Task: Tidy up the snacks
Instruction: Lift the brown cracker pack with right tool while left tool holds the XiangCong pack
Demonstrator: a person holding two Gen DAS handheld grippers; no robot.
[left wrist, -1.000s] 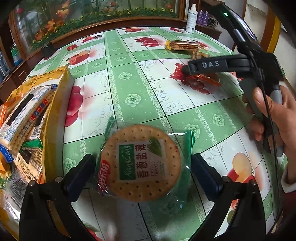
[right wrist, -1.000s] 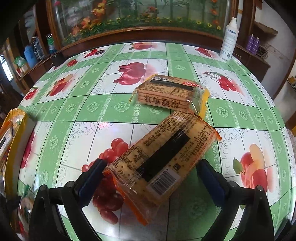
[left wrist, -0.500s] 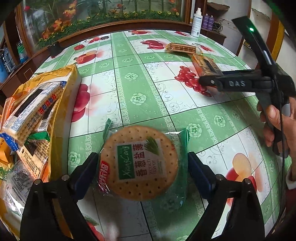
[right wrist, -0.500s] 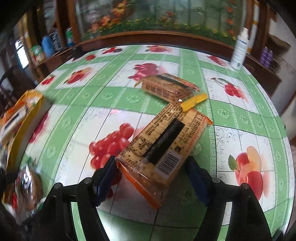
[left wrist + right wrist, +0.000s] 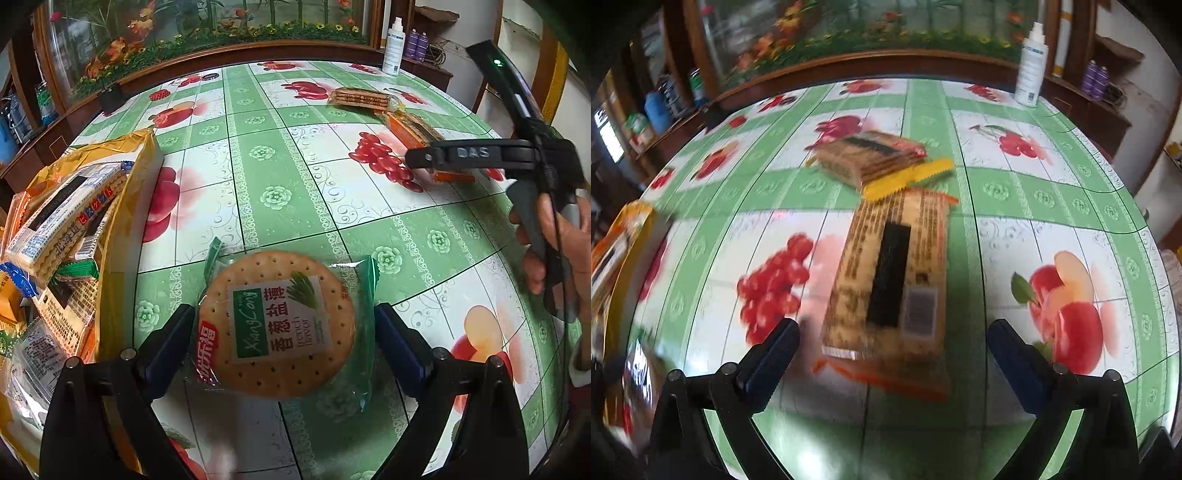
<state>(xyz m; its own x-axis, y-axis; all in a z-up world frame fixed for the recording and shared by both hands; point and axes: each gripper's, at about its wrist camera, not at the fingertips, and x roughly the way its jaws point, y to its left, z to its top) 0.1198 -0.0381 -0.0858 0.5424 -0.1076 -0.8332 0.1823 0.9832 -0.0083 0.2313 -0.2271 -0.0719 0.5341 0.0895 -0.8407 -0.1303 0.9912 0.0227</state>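
1. The left gripper (image 5: 282,328) sat at the bottom centre of its own view, its blue-padded jaws closed against both sides of a round cracker packet (image 5: 277,325) in clear green wrapping, which filled the gap between them.
2. That packet lay face up, its green and white label readable, over the green-and-white fruit-print tablecloth (image 5: 295,192); whether it rested on the cloth or was lifted just clear could not be told.
3. At the left edge of that view, just beside the left jaw, stood an open yellow bag (image 5: 122,206) already stuffed with several snack packets (image 5: 62,214).
4. The right gripper (image 5: 892,354) sat at the bottom centre of its view with jaws spread wide, neither pad touching anything.
5. Between and just beyond those open jaws lay a long orange-edged biscuit packet (image 5: 897,273), flat on the cloth, its barcode end nearest the claw; the frame was blurred.
6. Past its far end, in the upper middle of that frame, a second biscuit packet (image 5: 871,157) with a yellow crimped end lay touching or nearly touching the first.
7. In the left view the right gripper (image 5: 417,158) showed at the right side, held by a hand (image 5: 561,251), its tip over the orange packet (image 5: 413,127).
8. A white spray bottle (image 5: 1032,74) stood at the table's far edge, upper right.
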